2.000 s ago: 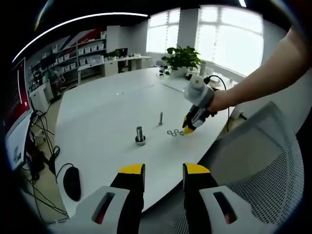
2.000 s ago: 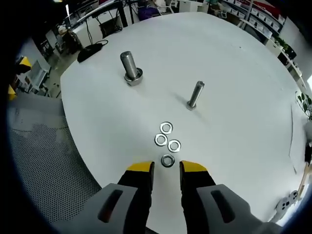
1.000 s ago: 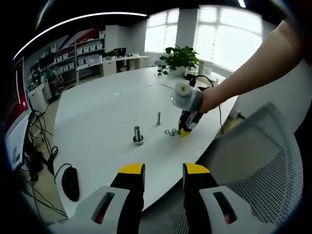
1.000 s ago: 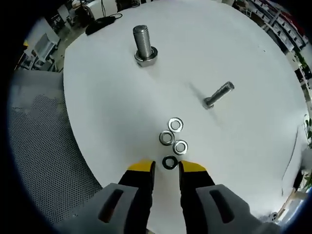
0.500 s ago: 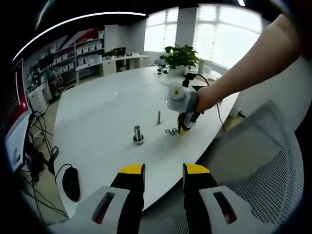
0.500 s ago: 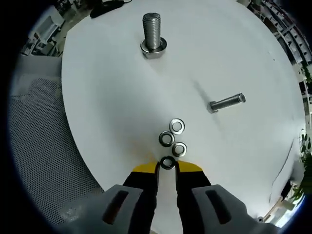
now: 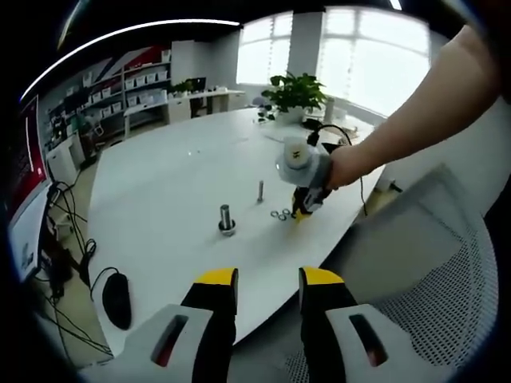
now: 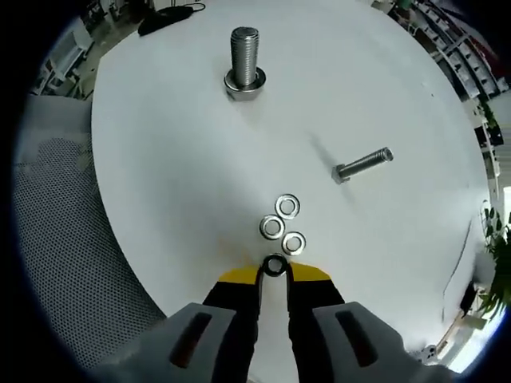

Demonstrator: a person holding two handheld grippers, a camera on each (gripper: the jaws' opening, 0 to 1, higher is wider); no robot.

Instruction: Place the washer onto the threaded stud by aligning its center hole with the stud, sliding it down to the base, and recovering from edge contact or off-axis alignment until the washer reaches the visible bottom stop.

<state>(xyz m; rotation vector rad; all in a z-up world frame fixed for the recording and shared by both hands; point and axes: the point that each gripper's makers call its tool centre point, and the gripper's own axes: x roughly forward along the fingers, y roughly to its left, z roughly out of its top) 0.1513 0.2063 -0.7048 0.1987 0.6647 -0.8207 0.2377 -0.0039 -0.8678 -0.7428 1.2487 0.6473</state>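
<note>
My right tool (image 8: 275, 273) is just pinching the dark washer (image 8: 275, 265) on the surface (image 8: 176, 183); the stud (image 8: 244, 57) waits bare.

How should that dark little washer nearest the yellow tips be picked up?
By its outer rim, one jaw on each side. The dark washer lies flat on the table, so the right gripper should come from above; its jaws already flank the rim. Three other washers lie close beyond.
</note>
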